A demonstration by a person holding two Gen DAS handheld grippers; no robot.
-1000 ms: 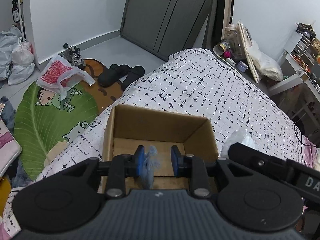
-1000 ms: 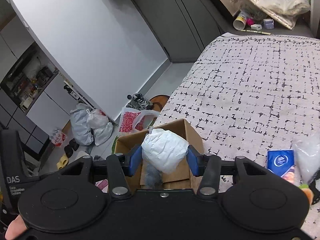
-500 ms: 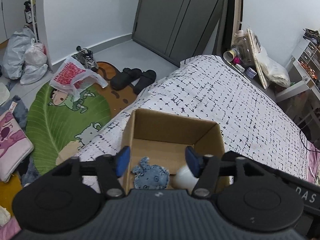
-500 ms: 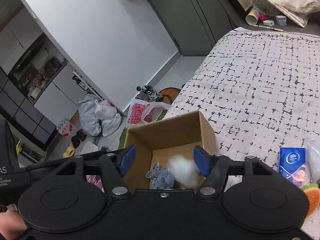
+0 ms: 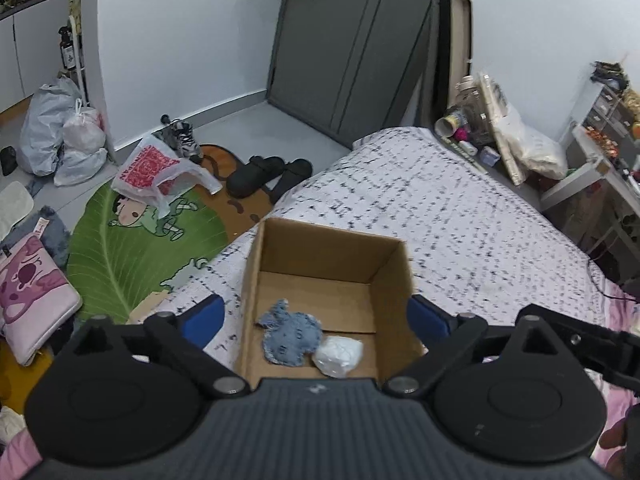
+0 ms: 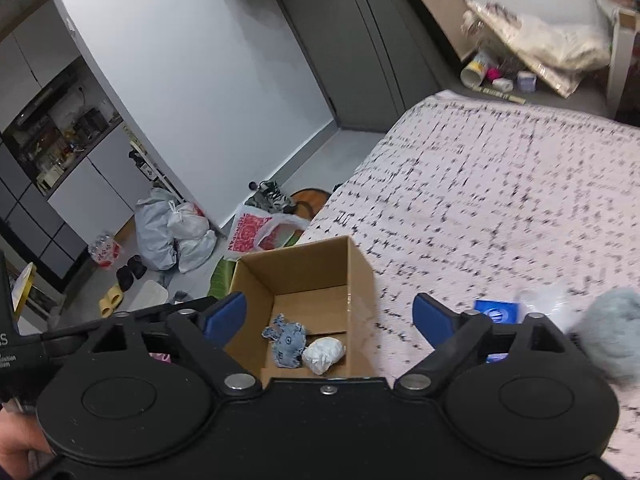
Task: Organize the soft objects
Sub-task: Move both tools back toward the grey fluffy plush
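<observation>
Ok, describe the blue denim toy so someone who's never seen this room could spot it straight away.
Find the bed with the black-and-white patterned cover, then the open cardboard box standing on its near corner. On the box floor lie two soft things side by side: the denim toy is the flat, faded-blue, stitched one with small limbs, left of the white crumpled bundle.

I have both grippers hanging above the near end of the cardboard box, the left gripper with its blue-padded jaws spread wider than the box and gripping nothing, the right gripper equally wide apart and empty beside it.
</observation>
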